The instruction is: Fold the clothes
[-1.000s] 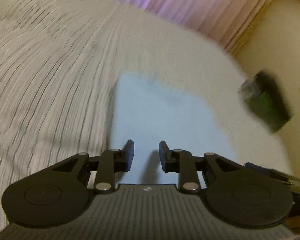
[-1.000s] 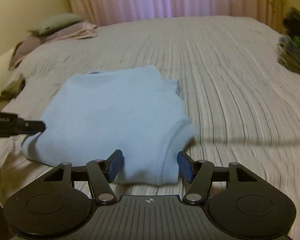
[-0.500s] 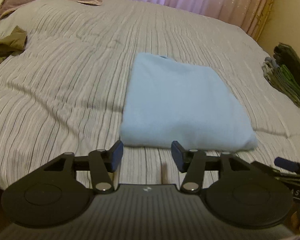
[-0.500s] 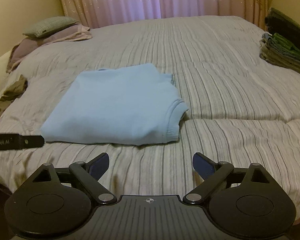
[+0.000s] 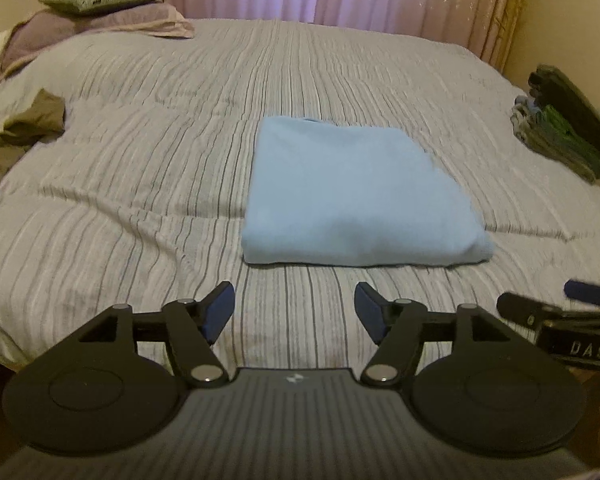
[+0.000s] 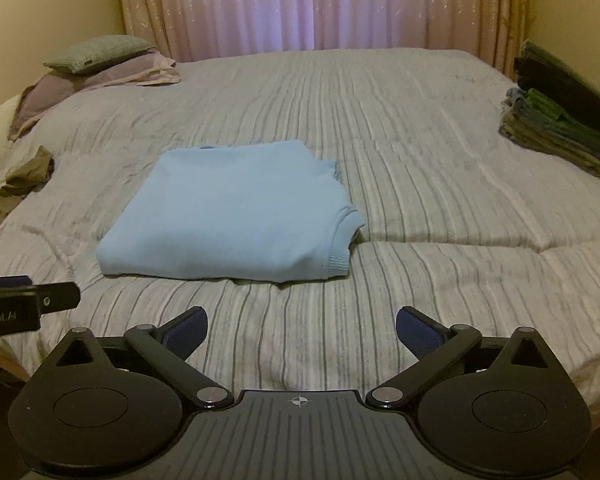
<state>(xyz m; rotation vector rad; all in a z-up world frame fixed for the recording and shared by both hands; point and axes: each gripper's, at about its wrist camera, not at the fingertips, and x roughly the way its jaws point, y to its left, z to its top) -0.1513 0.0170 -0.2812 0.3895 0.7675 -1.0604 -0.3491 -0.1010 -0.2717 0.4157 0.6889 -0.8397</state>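
At the right edge, the folded stack (image 5: 564, 132) is blurred and cut off.

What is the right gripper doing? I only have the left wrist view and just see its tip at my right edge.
Observer: The right gripper is wide open. Its jaws have just been opening, with nothing between them, and it sits short of the folded light-blue sweatshirt.
Operator: Any loose bits on the sweatshirt's far side from me?
Observer: A ribbed cuff wraps its near right corner and lies flat against the fold.
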